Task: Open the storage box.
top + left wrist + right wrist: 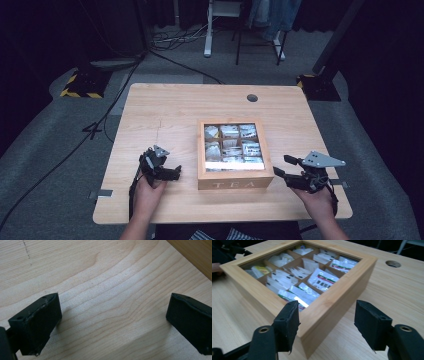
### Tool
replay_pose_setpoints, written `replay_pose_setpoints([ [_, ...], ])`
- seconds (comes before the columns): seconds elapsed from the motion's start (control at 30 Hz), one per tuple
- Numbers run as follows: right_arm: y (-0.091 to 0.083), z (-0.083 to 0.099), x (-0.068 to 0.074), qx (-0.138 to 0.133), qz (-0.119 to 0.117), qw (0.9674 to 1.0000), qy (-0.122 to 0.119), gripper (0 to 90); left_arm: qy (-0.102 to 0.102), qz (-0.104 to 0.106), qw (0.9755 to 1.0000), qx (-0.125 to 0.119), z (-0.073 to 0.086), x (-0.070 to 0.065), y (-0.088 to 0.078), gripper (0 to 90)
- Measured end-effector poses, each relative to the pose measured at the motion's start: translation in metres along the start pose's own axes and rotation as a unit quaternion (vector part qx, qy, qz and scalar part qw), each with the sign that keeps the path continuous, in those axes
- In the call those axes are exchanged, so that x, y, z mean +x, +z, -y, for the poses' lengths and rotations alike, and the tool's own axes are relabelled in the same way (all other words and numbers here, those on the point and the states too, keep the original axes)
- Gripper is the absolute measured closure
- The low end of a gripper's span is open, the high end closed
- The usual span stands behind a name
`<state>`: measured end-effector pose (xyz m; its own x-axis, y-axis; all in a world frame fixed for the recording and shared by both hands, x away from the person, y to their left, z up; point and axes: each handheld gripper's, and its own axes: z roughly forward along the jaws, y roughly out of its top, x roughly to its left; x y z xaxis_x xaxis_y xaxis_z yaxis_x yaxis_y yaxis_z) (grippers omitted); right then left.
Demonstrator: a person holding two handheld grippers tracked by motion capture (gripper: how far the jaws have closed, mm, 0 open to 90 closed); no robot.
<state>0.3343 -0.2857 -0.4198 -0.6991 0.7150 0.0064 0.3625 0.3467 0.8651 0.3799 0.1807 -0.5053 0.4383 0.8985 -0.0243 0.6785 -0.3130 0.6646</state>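
Tools sit at either side of the box, both with jaws spread and nothing pinched. The right tool point(281, 166) hangs just beside the right front corner of the square light-wood tea box with a clear window lid point(235, 181); in the right gripper view that corner point(317, 322) juts between the two black jaws, yet neither pad presses on it. The left tool point(176, 172) lies low over the bare pale-wood bench point(165, 107), near the box's left wall, its pads wide apart with only wood grain between them point(113, 315); a strip of the box's darker side shows at the top right of the left gripper view.

The box stands near the front middle of the bench, lid down, "TEA" on its front face. Through the window, nine compartments hold white and coloured tea sachets point(323, 280).

Behind the box a round cable hole point(252, 98) pierces the bench. Black cables point(95, 130) run over the grey floor to the left, and a white stand leg point(208, 35) rises beyond the far edge.
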Motion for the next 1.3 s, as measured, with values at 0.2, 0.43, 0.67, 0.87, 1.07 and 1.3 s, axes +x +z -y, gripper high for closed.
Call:
replay_pose_setpoints([
  [0.2, 0.010, -0.002, 0.012, 0.017, -0.042, 0.9990, 0.000, 32.3, 0.000, 0.000, 1.0000, 0.000, 0.000, 0.000, 0.000, 0.6],
  [0.43, 0.019, 0.000, 0.018, 0.030, -0.046, 0.9984, -0.009, 30.4, 0.001, 0.000, 1.0000, 0.000, 0.000, 0.000, 0.000, 0.6],
  [0.67, 0.031, 0.007, 0.022, 0.061, -0.032, 0.9974, -0.022, 23.6, 0.000, 0.000, 1.0000, 0.000, 0.000, 0.000, 0.000, 0.6],
  [0.87, 0.036, 0.010, 0.021, 0.076, -0.033, 0.9964, -0.022, 22.9, 0.001, 0.000, 1.0000, 0.000, 0.000, 0.000, 0.000, 0.6],
  [1.07, 0.036, 0.011, 0.021, 0.082, -0.034, 0.9957, -0.025, 29.8, 0.000, 0.000, 1.0000, 0.000, 0.000, 0.000, 0.000, 0.6],
  [1.3, 0.034, 0.011, 0.021, 0.083, -0.035, 0.9957, -0.023, 33.4, 0.000, 0.000, 1.0000, 0.001, 0.000, 0.000, 0.000, 0.6],
])
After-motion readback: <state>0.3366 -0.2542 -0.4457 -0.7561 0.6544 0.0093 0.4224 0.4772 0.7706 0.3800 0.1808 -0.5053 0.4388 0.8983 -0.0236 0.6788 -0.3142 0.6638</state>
